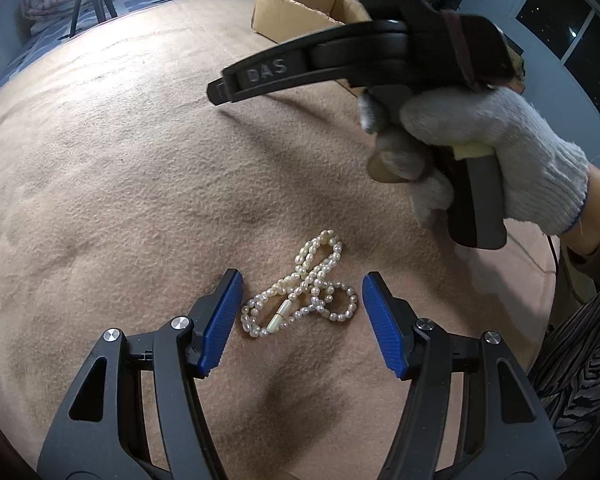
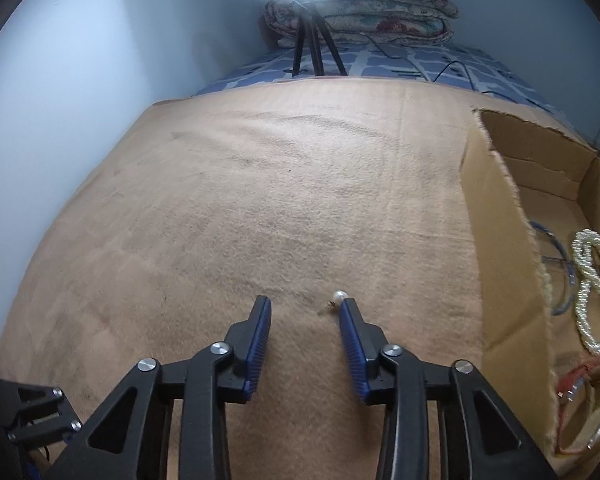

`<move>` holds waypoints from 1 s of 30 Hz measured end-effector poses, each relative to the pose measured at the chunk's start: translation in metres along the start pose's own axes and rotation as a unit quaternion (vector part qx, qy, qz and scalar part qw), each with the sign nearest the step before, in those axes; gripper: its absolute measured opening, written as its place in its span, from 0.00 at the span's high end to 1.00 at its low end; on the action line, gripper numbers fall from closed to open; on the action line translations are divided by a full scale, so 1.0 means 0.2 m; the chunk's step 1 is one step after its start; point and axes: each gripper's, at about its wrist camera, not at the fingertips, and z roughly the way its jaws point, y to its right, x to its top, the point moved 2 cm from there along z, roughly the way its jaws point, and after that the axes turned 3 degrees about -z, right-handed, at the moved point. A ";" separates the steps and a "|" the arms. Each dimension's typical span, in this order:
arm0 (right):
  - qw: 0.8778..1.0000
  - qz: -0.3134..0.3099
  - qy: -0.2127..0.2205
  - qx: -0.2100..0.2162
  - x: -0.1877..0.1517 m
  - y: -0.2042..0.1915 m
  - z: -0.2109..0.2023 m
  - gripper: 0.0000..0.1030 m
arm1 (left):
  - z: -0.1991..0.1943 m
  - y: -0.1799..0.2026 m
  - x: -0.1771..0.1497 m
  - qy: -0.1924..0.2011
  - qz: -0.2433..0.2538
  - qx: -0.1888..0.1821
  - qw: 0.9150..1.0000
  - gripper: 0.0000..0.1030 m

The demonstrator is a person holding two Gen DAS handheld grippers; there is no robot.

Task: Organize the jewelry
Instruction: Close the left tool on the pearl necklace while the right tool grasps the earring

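A white pearl necklace (image 1: 302, 290) lies tangled on the tan blanket (image 1: 120, 180). My left gripper (image 1: 300, 292) is open, its blue pads on either side of the necklace, just above it. My right gripper (image 2: 305, 312) is open and empty over the blanket; a small pearl earring (image 2: 337, 298) lies by its right fingertip. In the left wrist view the right tool's black body (image 1: 340, 64) is held by a gloved hand above the necklace. A cardboard box (image 2: 500, 216) at right holds a white beaded necklace (image 2: 594, 280), blue strands and a red bracelet (image 2: 580, 380).
The box also shows at the back in the left wrist view (image 1: 296, 10). A black tripod (image 2: 314, 44) and folded quilts (image 2: 380, 12) stand at the far end on a blue patterned sheet. A bright lamp glares overhead. A wall runs along the left.
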 end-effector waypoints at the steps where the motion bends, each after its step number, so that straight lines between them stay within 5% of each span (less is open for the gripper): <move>1: 1.000 -0.001 -0.002 -0.002 0.00 0.00 0.01 0.66 | 0.00 0.00 0.00 -0.001 0.002 0.000 1.000 0.38; 11: 0.999 -0.004 -0.012 -0.030 0.02 0.00 0.05 0.73 | 0.03 0.01 -0.01 0.001 0.010 -0.004 1.000 0.39; 16: 0.999 -0.018 -0.016 -0.048 0.03 -0.02 0.07 0.78 | 0.02 0.03 -0.05 0.002 0.012 0.003 1.000 0.47; 22: 0.998 -0.030 -0.017 -0.057 0.04 -0.03 0.07 0.90 | 0.01 0.01 -0.06 0.008 0.014 0.015 1.000 0.67; 26: 0.998 -0.036 -0.015 -0.057 0.03 -0.03 0.07 0.94 | 0.00 -0.03 -0.05 0.010 -0.004 0.010 1.000 0.90; 30: 0.998 -0.041 -0.009 -0.055 0.03 -0.04 0.05 0.94 | 0.00 -0.03 -0.06 0.012 -0.010 0.005 1.000 0.92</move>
